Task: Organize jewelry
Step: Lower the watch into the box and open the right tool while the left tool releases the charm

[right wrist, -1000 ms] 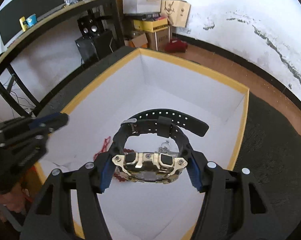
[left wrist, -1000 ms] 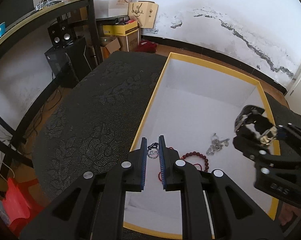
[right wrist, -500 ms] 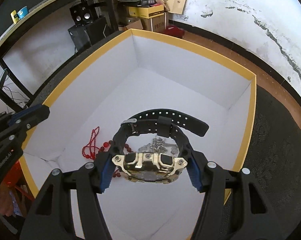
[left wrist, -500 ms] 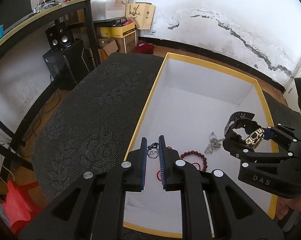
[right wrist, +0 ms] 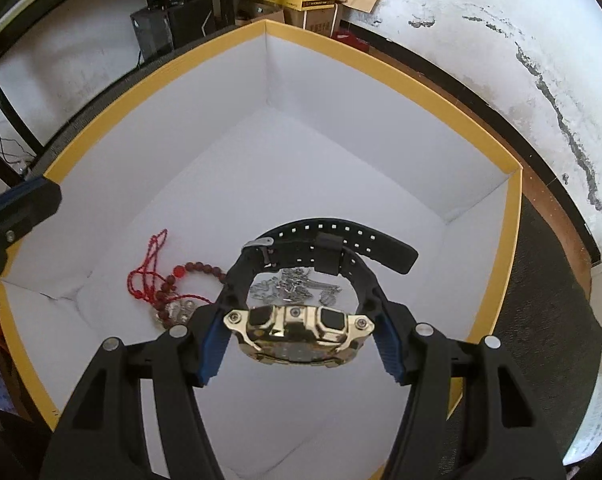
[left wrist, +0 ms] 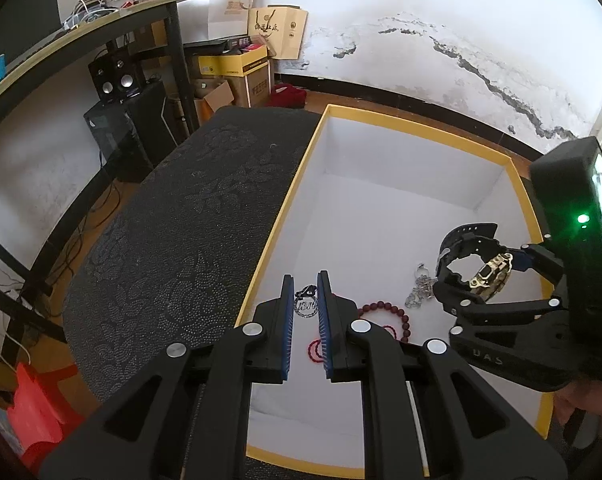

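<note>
A black-strapped watch with a gold case hangs over a white box with a yellow rim, my right gripper shut on its case. In the left wrist view the watch hovers at the box's right side, above a silver chain. A red bead bracelet, a red cord and a silver ring pendant lie on the box floor. My left gripper is shut over the box's near left corner and holds nothing; the pendant shows through the slit between its pads.
The box sits on a dark patterned tablecloth. Beyond the table are speakers, cardboard boxes and a shelf. A red plastic item is low on the left. A hand grips the right tool.
My right gripper has carried the watch down and further in over the box, closer to the silver chain, and tipped more steeply. The left gripper has stayed put.
</note>
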A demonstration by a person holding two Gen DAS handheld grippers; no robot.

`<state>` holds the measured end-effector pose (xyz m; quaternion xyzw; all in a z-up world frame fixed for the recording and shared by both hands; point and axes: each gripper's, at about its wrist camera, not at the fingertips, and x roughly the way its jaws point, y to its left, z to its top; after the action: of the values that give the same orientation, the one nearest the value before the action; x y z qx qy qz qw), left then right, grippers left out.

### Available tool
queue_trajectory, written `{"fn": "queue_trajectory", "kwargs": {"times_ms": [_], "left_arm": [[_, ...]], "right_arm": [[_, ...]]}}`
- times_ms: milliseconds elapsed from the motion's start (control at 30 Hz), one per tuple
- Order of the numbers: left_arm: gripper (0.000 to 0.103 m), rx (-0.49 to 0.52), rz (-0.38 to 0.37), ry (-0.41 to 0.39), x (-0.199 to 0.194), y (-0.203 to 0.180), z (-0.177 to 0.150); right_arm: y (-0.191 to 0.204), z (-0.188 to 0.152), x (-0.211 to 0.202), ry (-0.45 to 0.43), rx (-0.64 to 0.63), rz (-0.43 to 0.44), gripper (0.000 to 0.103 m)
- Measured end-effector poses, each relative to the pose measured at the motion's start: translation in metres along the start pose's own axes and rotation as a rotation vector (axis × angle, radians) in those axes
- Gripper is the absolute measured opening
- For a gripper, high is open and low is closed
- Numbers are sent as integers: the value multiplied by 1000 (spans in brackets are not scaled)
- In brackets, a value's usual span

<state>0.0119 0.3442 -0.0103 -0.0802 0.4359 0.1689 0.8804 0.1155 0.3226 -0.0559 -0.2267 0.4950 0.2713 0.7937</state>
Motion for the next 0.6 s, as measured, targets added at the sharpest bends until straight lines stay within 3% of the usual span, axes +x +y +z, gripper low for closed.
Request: {"fn": "queue_trajectory", "kwargs": {"times_ms": [67, 133, 200, 467, 600], "left_arm": [[12, -1, -1, 1, 0, -2, 1], [12, 3, 3, -1, 0, -3, 1], [12, 4, 4, 1, 1, -5, 1], [12, 16, 1, 2, 1, -12, 0], [12, 16, -5, 11, 3, -14, 2]], "right_arm": [[1, 1, 1, -4, 6, 9, 63], [2, 2, -1, -12, 10, 16, 83], [3, 2, -5, -34, 8, 28, 89], [2, 1, -12, -80, -20, -18, 90], [-4, -3, -15, -91, -12, -11, 96]]}}
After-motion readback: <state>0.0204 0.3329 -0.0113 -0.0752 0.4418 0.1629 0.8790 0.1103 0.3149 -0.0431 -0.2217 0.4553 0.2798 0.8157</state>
